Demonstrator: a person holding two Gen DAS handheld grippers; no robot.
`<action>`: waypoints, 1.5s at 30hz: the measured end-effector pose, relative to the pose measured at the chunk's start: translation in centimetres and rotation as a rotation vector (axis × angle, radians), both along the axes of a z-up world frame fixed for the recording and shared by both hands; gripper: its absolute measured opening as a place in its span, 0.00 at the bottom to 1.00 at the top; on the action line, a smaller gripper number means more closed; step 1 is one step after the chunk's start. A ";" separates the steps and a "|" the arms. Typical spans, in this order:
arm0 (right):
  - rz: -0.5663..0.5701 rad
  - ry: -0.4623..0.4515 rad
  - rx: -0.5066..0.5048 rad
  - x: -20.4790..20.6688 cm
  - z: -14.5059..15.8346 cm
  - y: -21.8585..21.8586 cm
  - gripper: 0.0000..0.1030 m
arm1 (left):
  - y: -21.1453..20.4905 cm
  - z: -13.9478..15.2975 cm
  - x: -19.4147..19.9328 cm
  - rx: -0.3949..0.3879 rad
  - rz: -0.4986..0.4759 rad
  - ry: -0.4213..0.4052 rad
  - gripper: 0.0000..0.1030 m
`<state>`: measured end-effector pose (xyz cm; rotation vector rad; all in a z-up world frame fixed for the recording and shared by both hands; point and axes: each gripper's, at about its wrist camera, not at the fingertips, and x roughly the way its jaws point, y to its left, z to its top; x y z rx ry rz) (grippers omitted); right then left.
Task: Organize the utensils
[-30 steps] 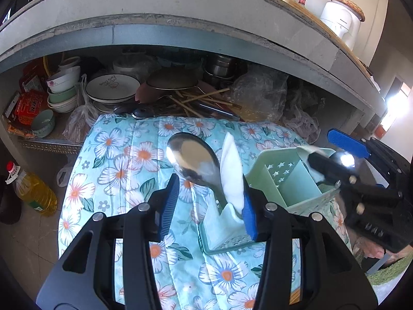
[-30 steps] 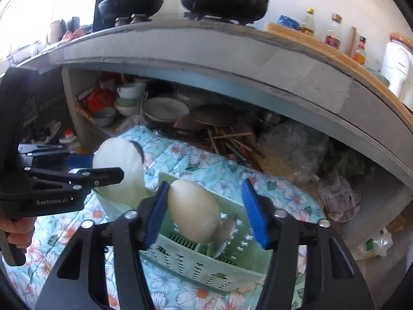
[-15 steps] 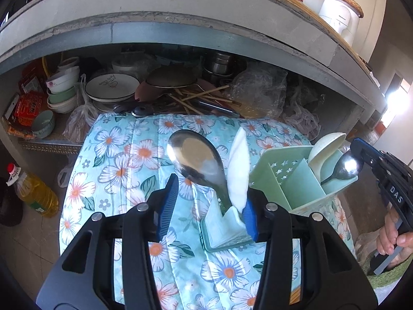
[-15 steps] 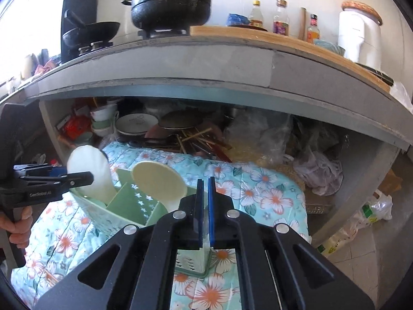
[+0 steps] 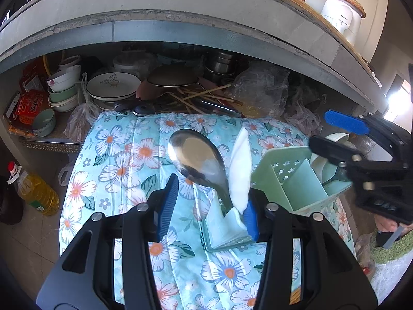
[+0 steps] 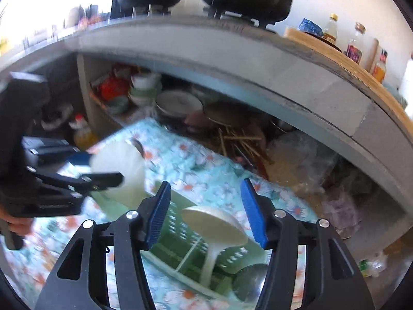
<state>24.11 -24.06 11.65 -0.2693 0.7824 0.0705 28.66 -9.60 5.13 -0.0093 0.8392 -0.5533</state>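
Half a second earlier the right gripper [image 6: 205, 210] had its blue pads pressed flat together and stood back from the holder; its jaws have just been opening, and it now reaches in over the green utensil holder [image 6: 180, 232] with the pads spread to either side of a cream rice paddle [image 6: 214, 226] without touching it. That paddle stands handle-down in the near compartment, and the bowl of a metal spoon [image 6: 249, 280] shows low beside it, though this view is smeared by motion. From the left wrist view the right gripper [image 5: 333, 135] shows at the right edge over the holder's far end, a hand [image 5: 386, 223] gripping its handle. The left gripper [image 5: 209, 204] has not shifted: its jaws stand partly apart, the right pad touching the base of a white paddle [image 5: 241, 174] at the holder's near corner [image 5: 224, 230], the left pad hanging free over the floral cloth [image 5: 124, 155], so whether it pinches anything cannot be told. A large steel ladle [image 5: 197, 159] stands in the same end compartment next to the white paddle. Behind the cloth, under the concrete counter [image 5: 180, 5], sit stacked plates [image 5: 113, 86], bowls [image 5: 63, 87], loose chopsticks [image 5: 204, 97], and an oil bottle [image 5: 36, 192] on the floor at left.
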 end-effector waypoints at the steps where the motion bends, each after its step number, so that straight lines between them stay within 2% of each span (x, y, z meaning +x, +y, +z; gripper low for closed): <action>1: -0.023 -0.007 -0.059 0.0 -0.2 0.3 0.44 | 0.0 0.0 0.0 -0.002 0.000 0.001 0.43; 2: -0.047 -0.014 -0.085 -0.1 -0.2 0.3 0.35 | 0.0 0.0 0.0 -0.003 0.002 0.002 0.43; 4: -0.131 -0.040 -0.048 -0.8 0.3 -1.0 0.30 | 0.0 -0.1 0.0 -0.010 -0.007 0.006 0.43; 5: -0.195 -0.057 -0.008 -1.4 0.8 -2.1 0.24 | 0.0 -0.1 -0.1 -0.002 -0.004 0.004 0.43; 6: -0.249 -0.066 0.017 -1.9 1.0 -2.9 0.23 | 0.0 -0.1 -0.1 0.001 -0.005 0.001 0.43; 8: -0.273 -0.068 0.100 -2.6 1.1 -4.0 0.23 | -0.2 -0.1 -0.2 0.001 -0.013 0.003 0.43; 13: -0.247 -0.028 0.138 -2.4 0.3 -4.3 0.23 | -0.2 0.0 -0.1 0.008 0.002 0.009 0.43; 16: -0.209 -0.048 0.225 -2.8 1.2 -4.9 0.25 | 0.1 0.4 -0.4 -0.012 0.003 0.001 0.43; 18: -0.200 -0.068 0.280 -3.4 2.1 -5.4 0.34 | 0.2 0.7 -0.6 -0.020 -0.001 -0.009 0.43; 23: -0.194 -0.116 0.410 -5.3 3.8 -6.8 0.40 | 0.7 1.5 -1.1 -0.047 -0.001 -0.028 0.47; 26: -0.187 -0.153 0.506 -7.6 4.6 -7.9 0.42 | 1.3 2.1 -1.7 -0.071 0.000 -0.049 0.50; 31: -0.228 -0.196 0.565 -12.3 4.7 -9.1 0.48 | 3.6 3.7 -3.7 -0.142 0.014 -0.103 0.57; 35: -0.302 -0.187 0.596 -17.4 3.1 -9.6 0.56 | 6.2 4.7 -6.8 -0.184 0.022 -0.162 0.60; 37: -0.349 -0.135 0.599 -19.6 1.1 -9.3 0.57 | 7.0 4.4 -8.4 -0.180 0.010 -0.169 0.61; 42: -0.504 0.052 0.557 -24.1 -5.9 -7.4 0.58 | 7.3 1.5 -13.0 -0.120 -0.049 -0.120 0.62; 45: -0.565 0.140 0.552 -25.9 -9.5 -5.8 0.58 | 5.8 -1.1 -15.9 -0.014 -0.102 -0.102 0.62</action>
